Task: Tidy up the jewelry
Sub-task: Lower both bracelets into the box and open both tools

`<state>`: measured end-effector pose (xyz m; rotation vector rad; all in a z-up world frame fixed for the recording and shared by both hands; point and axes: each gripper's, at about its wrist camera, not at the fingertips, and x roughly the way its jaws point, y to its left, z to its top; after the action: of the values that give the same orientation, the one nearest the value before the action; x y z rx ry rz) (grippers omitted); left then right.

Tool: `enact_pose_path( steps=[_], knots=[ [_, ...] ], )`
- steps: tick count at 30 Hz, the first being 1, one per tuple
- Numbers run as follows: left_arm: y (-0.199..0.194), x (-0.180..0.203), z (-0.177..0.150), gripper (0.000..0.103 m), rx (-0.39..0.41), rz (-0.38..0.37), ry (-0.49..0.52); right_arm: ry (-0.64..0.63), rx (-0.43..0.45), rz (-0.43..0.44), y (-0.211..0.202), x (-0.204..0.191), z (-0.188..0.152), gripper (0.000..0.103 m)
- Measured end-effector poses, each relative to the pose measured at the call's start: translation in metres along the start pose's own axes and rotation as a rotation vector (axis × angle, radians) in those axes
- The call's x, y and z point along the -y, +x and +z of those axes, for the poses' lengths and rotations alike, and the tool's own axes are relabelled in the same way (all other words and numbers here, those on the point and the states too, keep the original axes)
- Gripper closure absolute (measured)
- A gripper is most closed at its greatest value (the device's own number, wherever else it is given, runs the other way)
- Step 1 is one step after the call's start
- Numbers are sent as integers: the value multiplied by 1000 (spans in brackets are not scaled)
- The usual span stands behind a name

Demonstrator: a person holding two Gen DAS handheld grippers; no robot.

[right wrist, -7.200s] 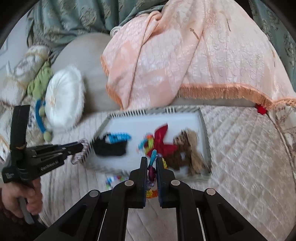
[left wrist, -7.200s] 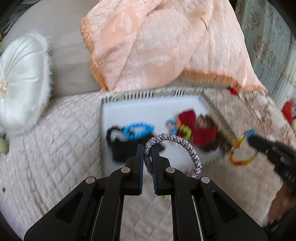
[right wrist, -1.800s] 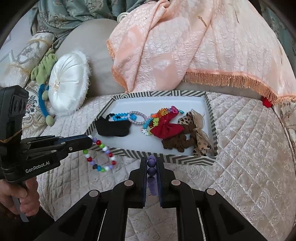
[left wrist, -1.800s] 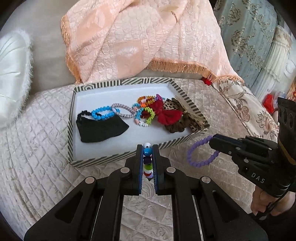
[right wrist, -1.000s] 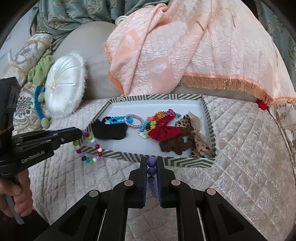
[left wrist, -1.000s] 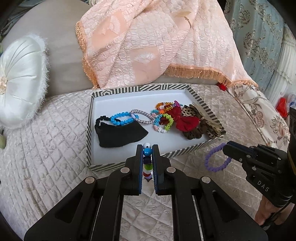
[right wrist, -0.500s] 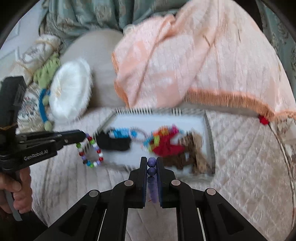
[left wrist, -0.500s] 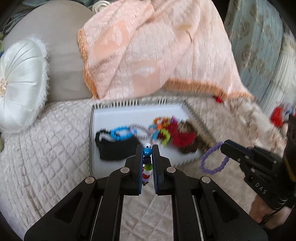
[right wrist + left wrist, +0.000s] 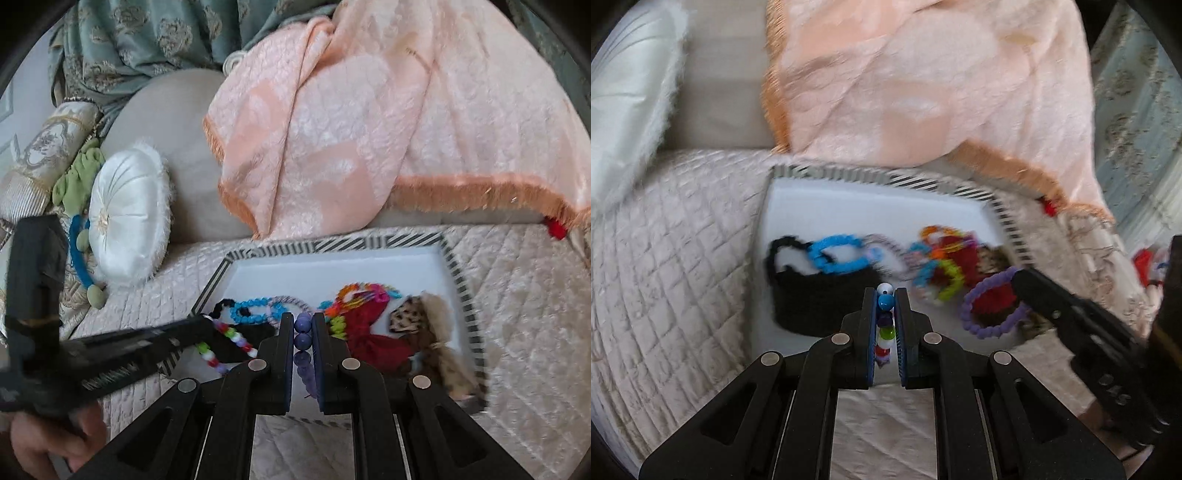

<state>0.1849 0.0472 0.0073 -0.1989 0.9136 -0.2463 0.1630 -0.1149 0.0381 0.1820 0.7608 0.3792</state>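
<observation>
My left gripper (image 9: 885,295) is shut on a multicoloured bead bracelet (image 9: 884,325), held over the front part of the striped-rim white tray (image 9: 849,173). My right gripper (image 9: 303,321) is shut on a purple bead bracelet (image 9: 303,339), which hangs over the tray's (image 9: 332,245) right front in the left wrist view (image 9: 982,310). The multicoloured bead bracelet (image 9: 225,345) also dangles from the left gripper's tip (image 9: 201,326) at the tray's front left corner. In the tray lie a black pouch (image 9: 812,295), a blue bracelet (image 9: 834,254), several coloured bracelets and a red bow (image 9: 373,336).
The tray rests on a quilted cream bedcover (image 9: 665,240). A peach fringed blanket (image 9: 369,129) hangs behind it. A white round cushion (image 9: 125,218) and a green soft toy (image 9: 79,177) lie at the left. A hand (image 9: 51,439) holds the left gripper. A leopard-print scrunchie (image 9: 417,321) sits at the tray's right.
Both grippers have moved forward over the tray, each still carrying its bracelet. The tray now looks closer and larger in both views.
</observation>
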Motion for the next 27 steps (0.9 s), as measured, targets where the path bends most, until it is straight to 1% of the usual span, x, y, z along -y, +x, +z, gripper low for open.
enact_pose_path(
  steps=[3, 5, 7, 9, 10, 13, 15, 18, 20, 21, 22, 25, 26, 27],
  knots=[
    [12, -17, -5, 95, -32, 62, -16, 18, -27, 60, 16, -9, -2, 94],
    [18, -27, -8, 95, -58, 89, -25, 27, -45, 72, 26, -10, -5, 94],
    [21, -30, -11, 95, -69, 107, -16, 31, -78, 41, 39, -8, -9, 94],
    [23, -29, -13, 95, -74, 125, 4, 34, -119, -34, 52, 1, -16, 94],
    [25, -28, -15, 95, -79, 137, 14, 44, -139, -49, 57, 5, -19, 94],
    [28, -24, -17, 95, -84, 156, 32, 72, -192, -44, 67, 17, -25, 94],
    [29, -21, -18, 95, -87, 177, 52, 74, -206, -82, 69, 20, -27, 94],
    [31, -20, -18, 91, -101, 189, 64, 109, -213, -76, 69, 26, -29, 94],
    [31, -21, -18, 81, -109, 195, 54, 114, -208, -78, 66, 27, -28, 94],
    [30, -21, -17, 71, -107, 198, 48, 112, -205, -79, 64, 26, -28, 94],
    [26, -21, -17, 64, -95, 200, 41, 108, -200, -80, 61, 25, -28, 94],
    [14, -19, -12, 58, -57, 195, 30, 103, -191, -83, 48, 23, -25, 92],
    [9, -17, -11, 56, -41, 196, 31, 104, -188, -87, 43, 23, -24, 88],
    [1, -14, -10, 46, -18, 206, 36, 106, -188, -97, 39, 22, -24, 77]
  ],
)
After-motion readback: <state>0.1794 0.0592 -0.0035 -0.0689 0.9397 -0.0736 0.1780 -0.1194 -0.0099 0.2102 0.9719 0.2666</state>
